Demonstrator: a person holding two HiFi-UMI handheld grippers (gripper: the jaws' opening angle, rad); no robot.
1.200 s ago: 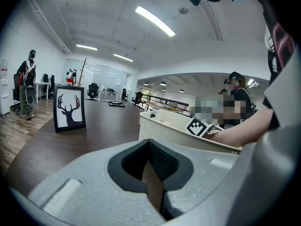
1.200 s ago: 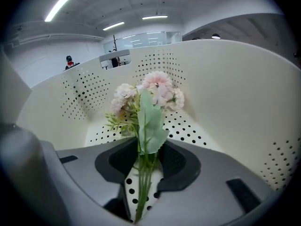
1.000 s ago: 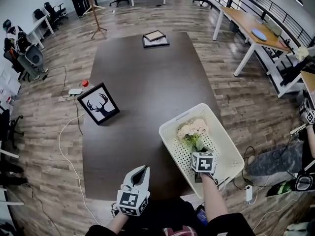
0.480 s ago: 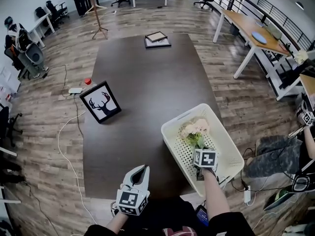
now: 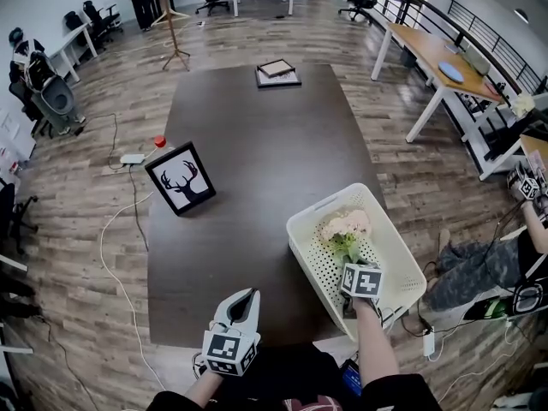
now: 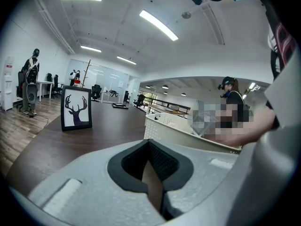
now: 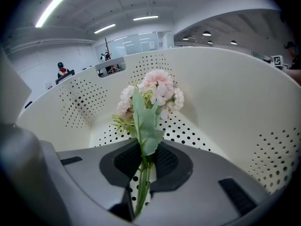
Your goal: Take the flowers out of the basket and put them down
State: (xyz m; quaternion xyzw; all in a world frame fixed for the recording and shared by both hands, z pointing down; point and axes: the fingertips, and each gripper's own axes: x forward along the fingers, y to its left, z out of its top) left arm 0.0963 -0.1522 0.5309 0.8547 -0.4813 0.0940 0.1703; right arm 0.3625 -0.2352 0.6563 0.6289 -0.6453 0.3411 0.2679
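Nearest me, my left gripper (image 5: 247, 297) hangs over the near edge of the desk (image 5: 257, 144), its fingers closed together with nothing between them. To its right, my right gripper (image 7: 143, 173) points down into the cream perforated basket (image 5: 310, 259) at the desk's near right corner. Its fingers have just been closing and now pinch the green stem of the flowers (image 7: 155, 91). The bunch is inside the basket: pale pink and white blooms with one broad green leaf, heads toward the far wall. Farther off, a deer picture (image 5: 181, 178) stands at the desk's left edge.
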